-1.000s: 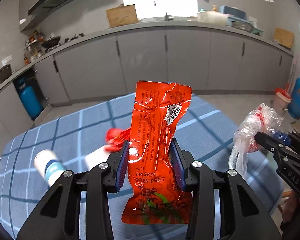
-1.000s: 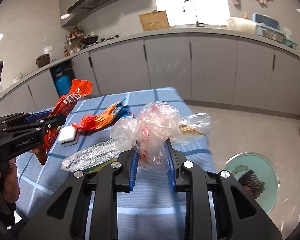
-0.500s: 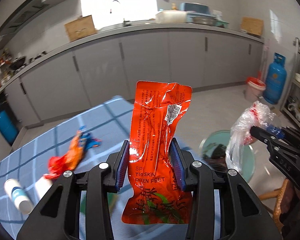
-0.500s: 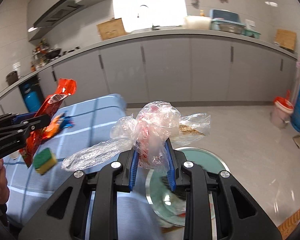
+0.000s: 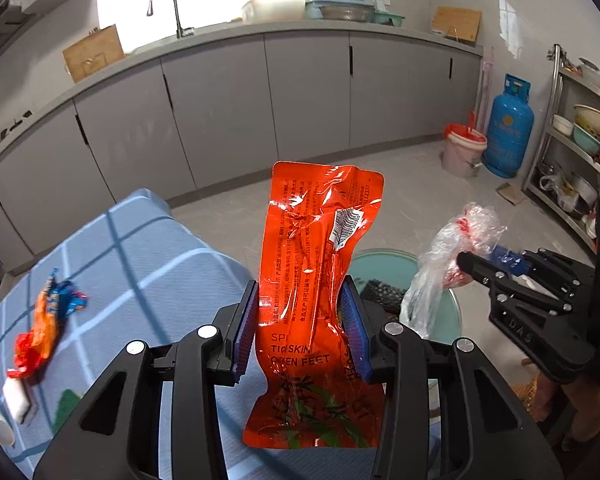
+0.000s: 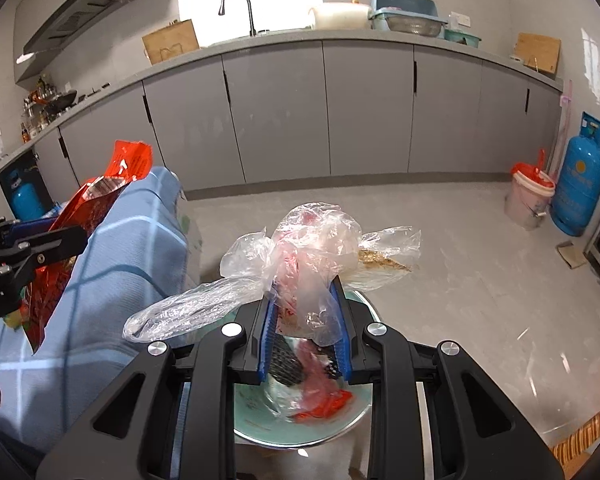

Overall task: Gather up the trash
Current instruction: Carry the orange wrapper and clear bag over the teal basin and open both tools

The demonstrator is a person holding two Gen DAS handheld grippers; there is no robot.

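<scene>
Two views. Left wrist: left gripper (image 5: 302, 330) clamped on orange snack packet (image 5: 318, 276), upright, above blue checked tablecloth (image 5: 140, 256) edge. Right wrist: right gripper (image 6: 304, 332) pinching crumpled clear plastic bag (image 6: 312, 256), directly over teal bin (image 6: 260, 424) on floor.
</scene>
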